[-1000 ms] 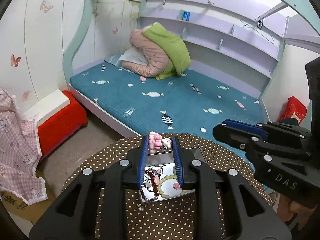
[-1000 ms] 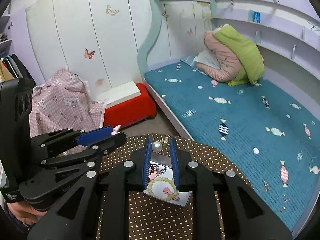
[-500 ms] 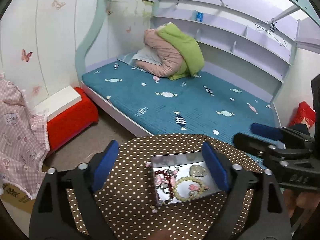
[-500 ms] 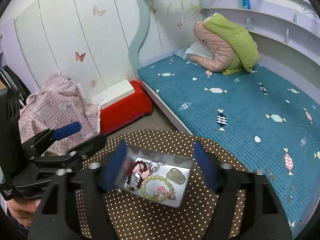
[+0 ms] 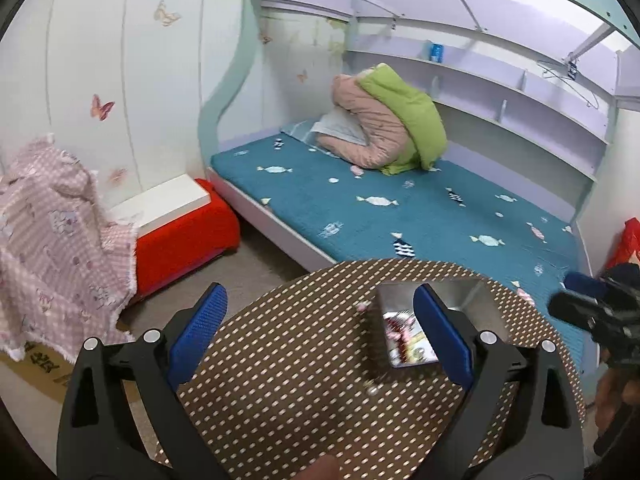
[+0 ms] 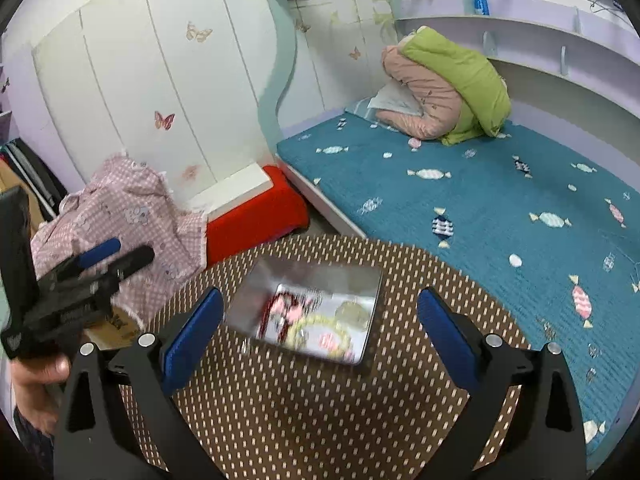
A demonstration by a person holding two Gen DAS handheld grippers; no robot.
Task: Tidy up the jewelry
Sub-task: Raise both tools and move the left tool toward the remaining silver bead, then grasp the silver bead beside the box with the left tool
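A shiny metal tray (image 6: 352,280) sits on the round brown polka-dot table (image 6: 280,408). It holds blurred jewelry: a dark red bead bracelet (image 6: 276,308), a pale green bead bracelet (image 6: 316,332) and a flat grey pendant (image 6: 350,312). The tray also shows in the left wrist view (image 5: 460,292), to the right. My right gripper (image 6: 320,332) is open and empty, above and just in front of the tray. My left gripper (image 5: 320,332) is open and empty over bare table left of the tray. A small pearl-like bead (image 5: 373,391) lies on the table.
A bed with a teal mattress (image 6: 480,184) stands behind the table, with folded pink and green quilts (image 6: 444,88). A red box with a white top (image 5: 180,224) and pink checked cloth (image 5: 52,240) sit at the left on the floor.
Both grippers were shut over the tray holding small pieces; both have opened wide and are empty. Both have pulled back, the left one swinging left of the tray.
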